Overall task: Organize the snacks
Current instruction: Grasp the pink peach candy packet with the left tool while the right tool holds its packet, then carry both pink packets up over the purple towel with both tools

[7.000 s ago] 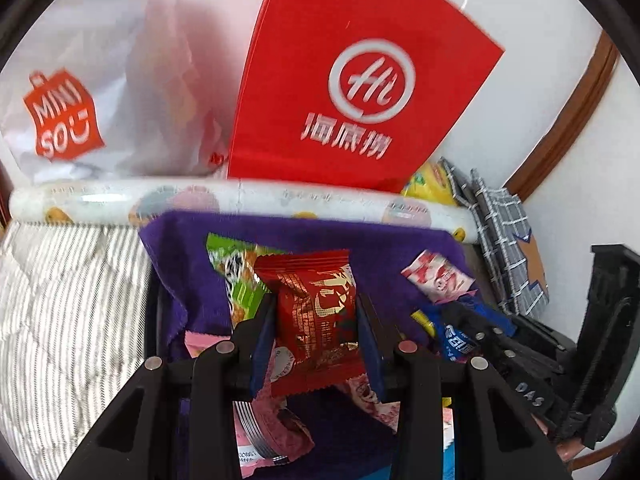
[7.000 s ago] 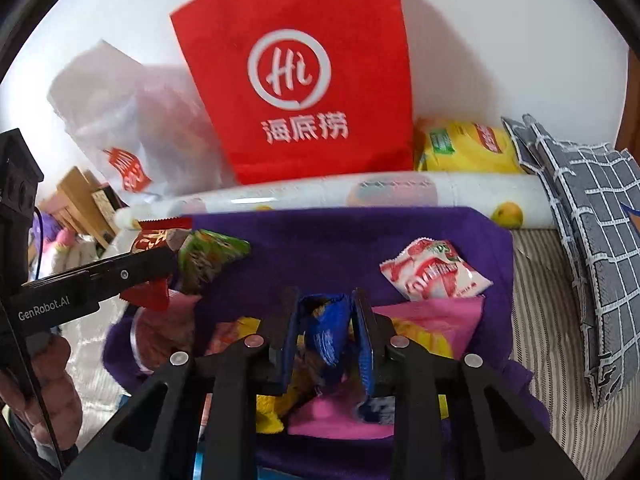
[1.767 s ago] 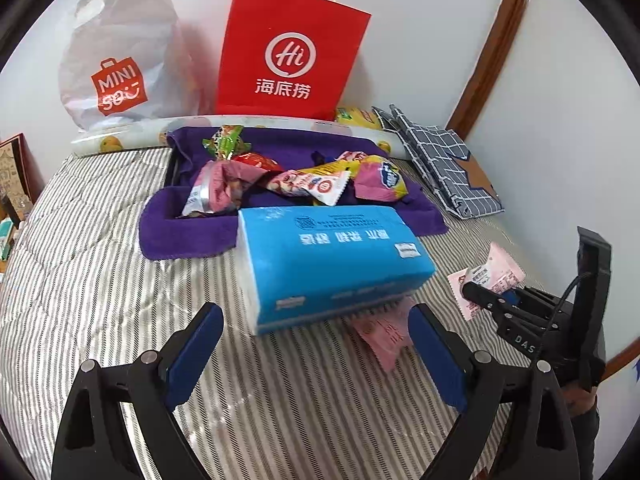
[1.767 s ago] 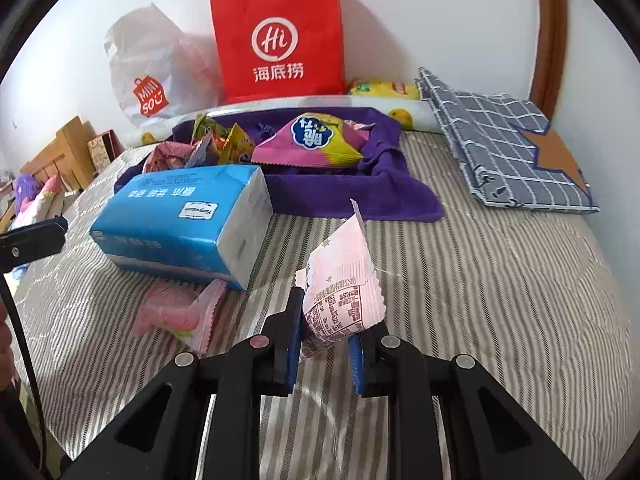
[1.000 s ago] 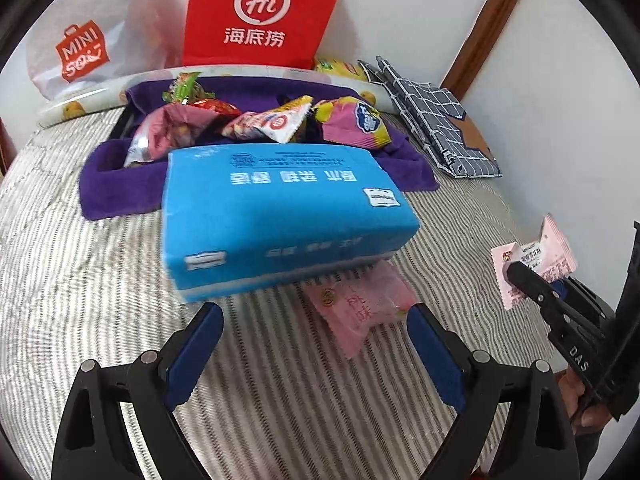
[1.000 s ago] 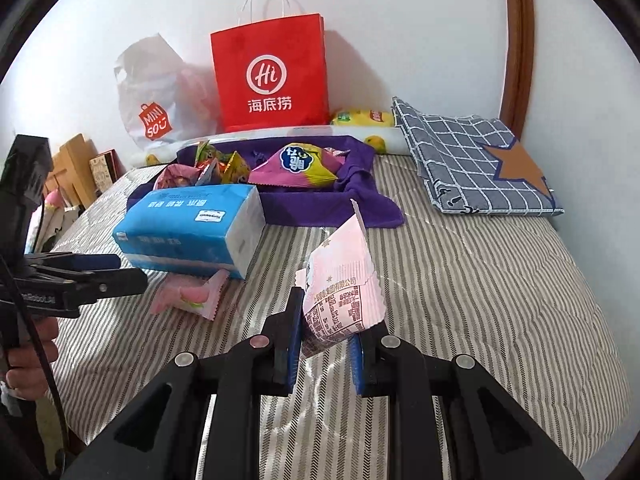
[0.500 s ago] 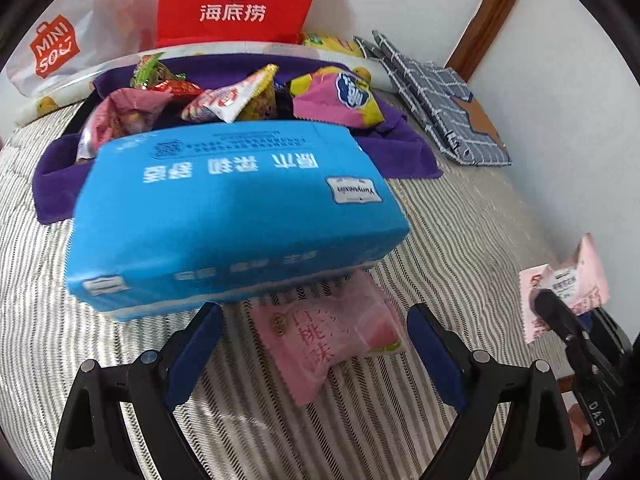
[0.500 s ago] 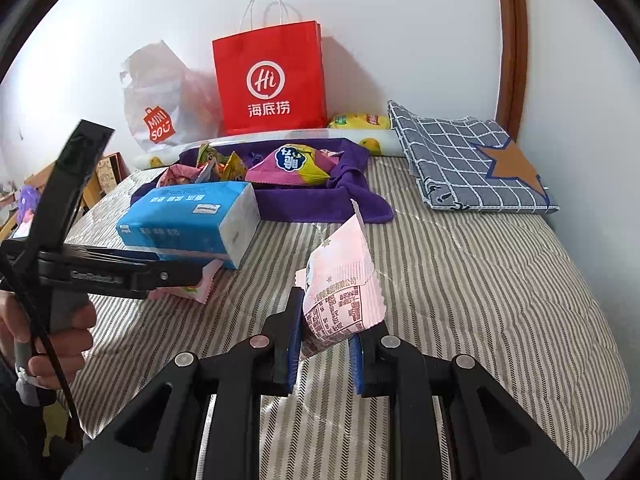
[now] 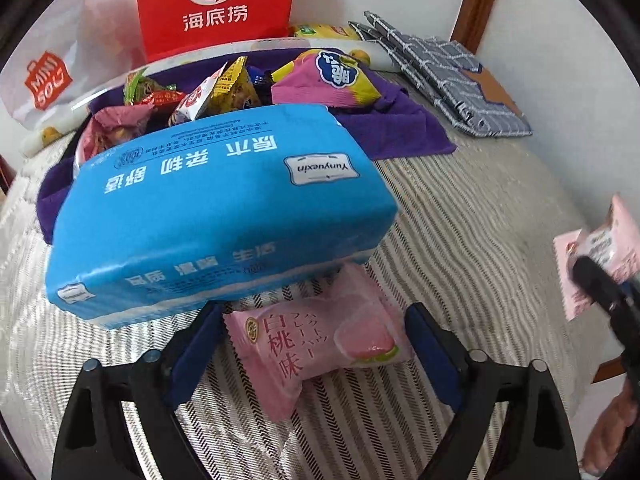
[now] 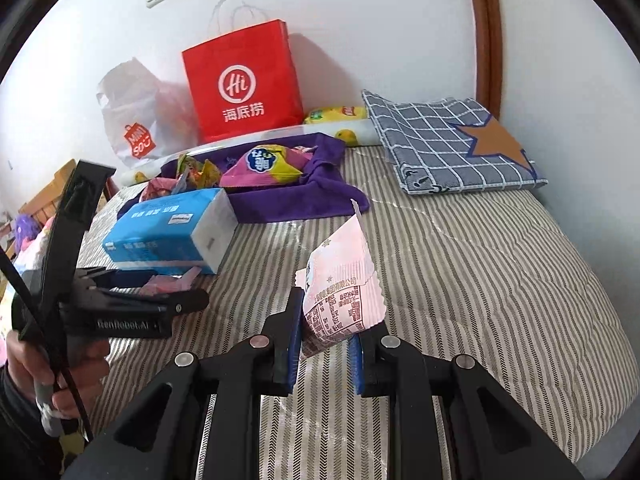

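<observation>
A pink peach snack packet [image 9: 320, 336] lies on the striped bed in front of a blue tissue pack [image 9: 216, 216]. My left gripper [image 9: 312, 340] is open, its jaws on either side of this packet, not closed on it. It also shows in the right wrist view [image 10: 160, 284]. My right gripper [image 10: 325, 336] is shut on a second pale pink snack packet [image 10: 340, 280] and holds it above the bed; that packet shows at the right edge of the left wrist view [image 9: 596, 256]. A purple-lined tray [image 10: 316, 196] at the back holds several snack bags [image 9: 324, 76].
A red paper bag [image 10: 240, 80] and a white Miniso bag [image 10: 136, 120] stand against the wall behind the tray. A folded grey checked cloth [image 10: 452, 144] lies at the back right. A long patterned roll [image 10: 352, 132] lies along the wall.
My left gripper has moved forward and down from the tray area until its open jaws flank the pink packet by the tissue pack. My right gripper keeps hold of its packet, nearly still.
</observation>
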